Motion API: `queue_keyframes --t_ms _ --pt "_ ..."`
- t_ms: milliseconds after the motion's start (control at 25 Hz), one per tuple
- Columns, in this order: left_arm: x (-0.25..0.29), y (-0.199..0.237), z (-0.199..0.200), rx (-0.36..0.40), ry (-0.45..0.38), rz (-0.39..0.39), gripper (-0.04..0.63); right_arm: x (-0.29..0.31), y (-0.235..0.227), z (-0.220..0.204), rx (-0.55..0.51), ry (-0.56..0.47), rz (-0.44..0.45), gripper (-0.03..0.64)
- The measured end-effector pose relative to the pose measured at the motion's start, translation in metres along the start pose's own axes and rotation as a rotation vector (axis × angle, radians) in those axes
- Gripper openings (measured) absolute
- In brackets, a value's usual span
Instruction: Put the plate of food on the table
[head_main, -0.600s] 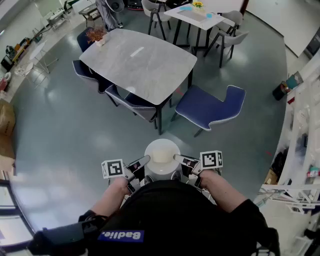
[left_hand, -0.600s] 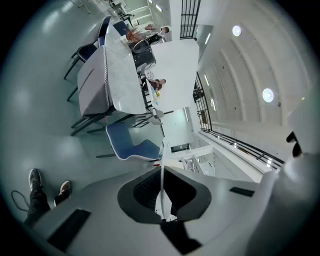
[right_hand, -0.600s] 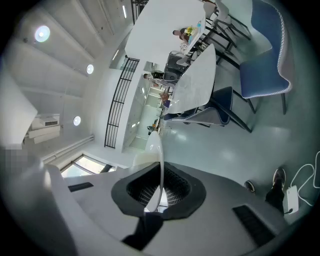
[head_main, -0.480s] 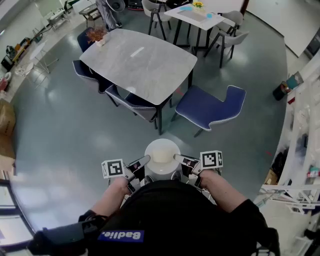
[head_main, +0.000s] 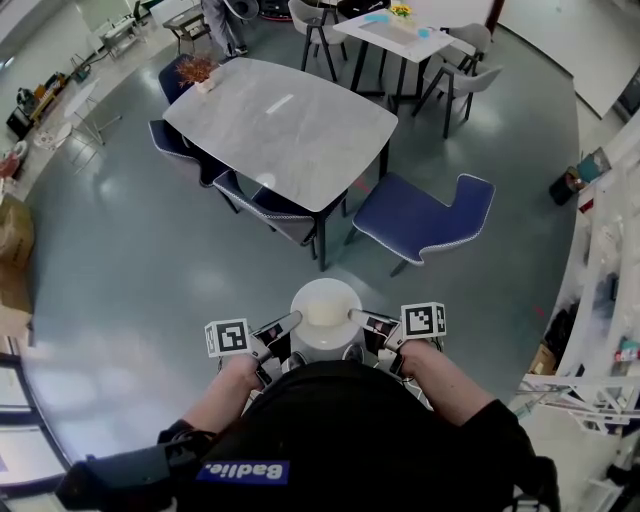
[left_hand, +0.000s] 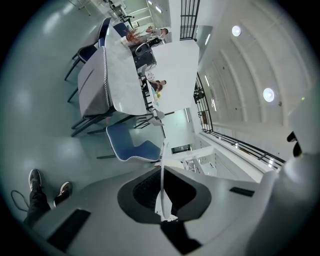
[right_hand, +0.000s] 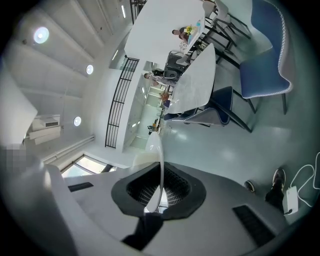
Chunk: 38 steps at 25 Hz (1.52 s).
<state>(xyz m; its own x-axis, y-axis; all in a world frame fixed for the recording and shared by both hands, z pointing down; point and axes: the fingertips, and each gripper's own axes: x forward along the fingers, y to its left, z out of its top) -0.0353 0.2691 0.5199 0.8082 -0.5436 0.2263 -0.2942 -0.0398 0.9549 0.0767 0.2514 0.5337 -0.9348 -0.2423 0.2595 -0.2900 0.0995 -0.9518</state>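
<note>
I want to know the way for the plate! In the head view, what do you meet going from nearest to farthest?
plate → pulled-out blue chair → big grey table → small white table

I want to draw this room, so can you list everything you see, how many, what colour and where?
plate: one, white, between the two grippers, not yet at the big table
big table: one, grey marble look, ahead of the plate
chairs: four that I can see, blue, around the big table, one pulled out
plant: one, reddish-brown, on the big table's far corner
small table: one, white, farther back, with grey chairs around it
cardboard box: one, brown, at the left edge
left gripper: one, grey, shut on the plate's left rim
right gripper: one, grey, shut on the plate's right rim
</note>
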Motion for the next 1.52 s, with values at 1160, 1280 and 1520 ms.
queue_keyframes --t_ms 1160,1280,1520 --pt "0.060 -0.011 0.020 -0.004 -0.109 0.037 0.015 -0.021 -0.022 0.067 -0.018 0.078 0.036 0.020" --pt "0.066 -0.011 0.034 -0.019 -0.119 0.009 0.015 -0.011 -0.023 0.080 -0.024 0.072 0.038 0.020" --pt "0.070 -0.001 0.062 0.013 -0.117 0.032 0.015 0.004 -0.023 0.103 -0.027 0.068 0.033 0.020"
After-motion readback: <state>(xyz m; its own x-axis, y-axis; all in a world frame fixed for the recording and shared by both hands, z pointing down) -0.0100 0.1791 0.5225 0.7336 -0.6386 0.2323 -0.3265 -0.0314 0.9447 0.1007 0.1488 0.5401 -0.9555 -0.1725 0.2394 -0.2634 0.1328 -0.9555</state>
